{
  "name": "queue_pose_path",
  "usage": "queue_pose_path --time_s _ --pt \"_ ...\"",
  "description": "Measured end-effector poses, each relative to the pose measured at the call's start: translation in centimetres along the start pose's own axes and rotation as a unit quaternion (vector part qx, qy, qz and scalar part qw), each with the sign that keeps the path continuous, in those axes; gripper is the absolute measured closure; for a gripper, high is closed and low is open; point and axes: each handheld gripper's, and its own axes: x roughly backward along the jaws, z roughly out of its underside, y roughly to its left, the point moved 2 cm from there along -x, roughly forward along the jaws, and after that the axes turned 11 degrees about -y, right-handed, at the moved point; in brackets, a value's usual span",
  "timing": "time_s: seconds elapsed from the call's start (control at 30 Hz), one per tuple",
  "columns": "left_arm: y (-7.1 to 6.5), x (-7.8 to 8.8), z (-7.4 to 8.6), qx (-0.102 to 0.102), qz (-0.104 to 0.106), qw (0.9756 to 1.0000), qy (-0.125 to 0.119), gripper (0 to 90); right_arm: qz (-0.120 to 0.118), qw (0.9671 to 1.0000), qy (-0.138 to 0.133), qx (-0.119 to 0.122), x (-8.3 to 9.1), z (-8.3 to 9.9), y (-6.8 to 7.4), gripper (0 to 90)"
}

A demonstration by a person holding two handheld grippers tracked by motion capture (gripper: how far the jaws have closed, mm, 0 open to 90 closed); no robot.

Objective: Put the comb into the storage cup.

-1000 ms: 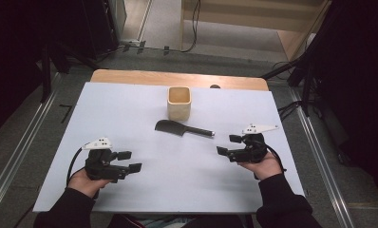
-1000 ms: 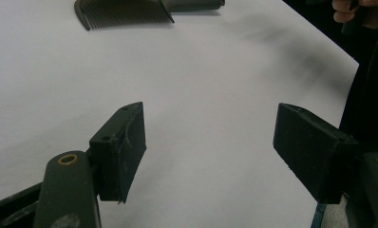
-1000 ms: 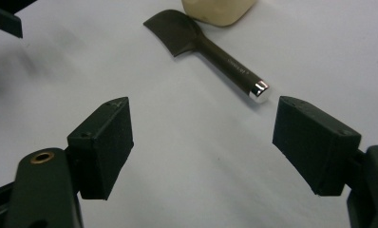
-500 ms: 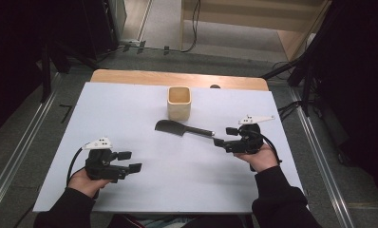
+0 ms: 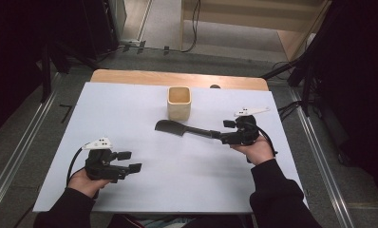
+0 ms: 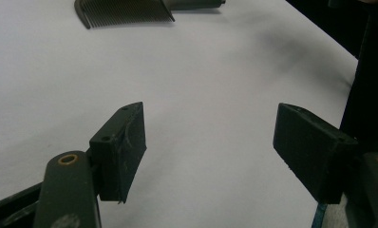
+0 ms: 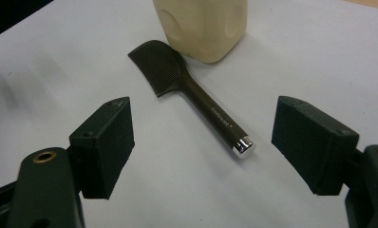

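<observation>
Right gripper view: tool [image 7: 203, 142] agape; comb [image 7: 189, 95] between.

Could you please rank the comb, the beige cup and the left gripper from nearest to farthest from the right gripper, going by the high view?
1. comb: its handle end lies right at the right gripper.
2. beige cup: behind the comb, mid-table.
3. left gripper: far across, near the table's front left.
</observation>
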Motion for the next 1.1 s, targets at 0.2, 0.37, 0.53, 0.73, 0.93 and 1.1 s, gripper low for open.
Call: queue_pose_path --time_s 0.2,0.37,0.53,0.73,0.93,1.1 --pt "0.0 0.0 0.0 0.0 0.0 1.0 0.0 27.1 0.0 1.0 -0.002 -0.001 -0.8 -0.6 -0.2 20.6" --pt "0.0 0.0 0.0 0.0 0.001 1.0 -0.001 27.1 0.0 1.0 0.0 0.004 -1.5 -1.1 -0.2 20.7" --pt "0.0 0.0 0.0 -0.001 -0.001 1.0 -0.001 27.1 -0.001 1.0 0.001 0.007 -2.4 -1.8 -0.2 21.0" --pt "0.0 0.1 0.0 0.0 -0.001 1.0 -0.002 27.1 -0.001 1.0 0.001 0.009 -3.3 -2.4 -0.1 21.4" --pt "0.0 0.1 0.0 -0.001 0.0 1.0 -0.002 27.1 0.006 0.9999 -0.001 0.011 -4.1 -2.8 -0.3 23.8" --pt "0.0 0.1 0.0 -0.001 0.001 1.0 -0.003 27.1 0.013 0.9999 -0.002 0.009 -4.8 -2.8 -0.8 24.2"
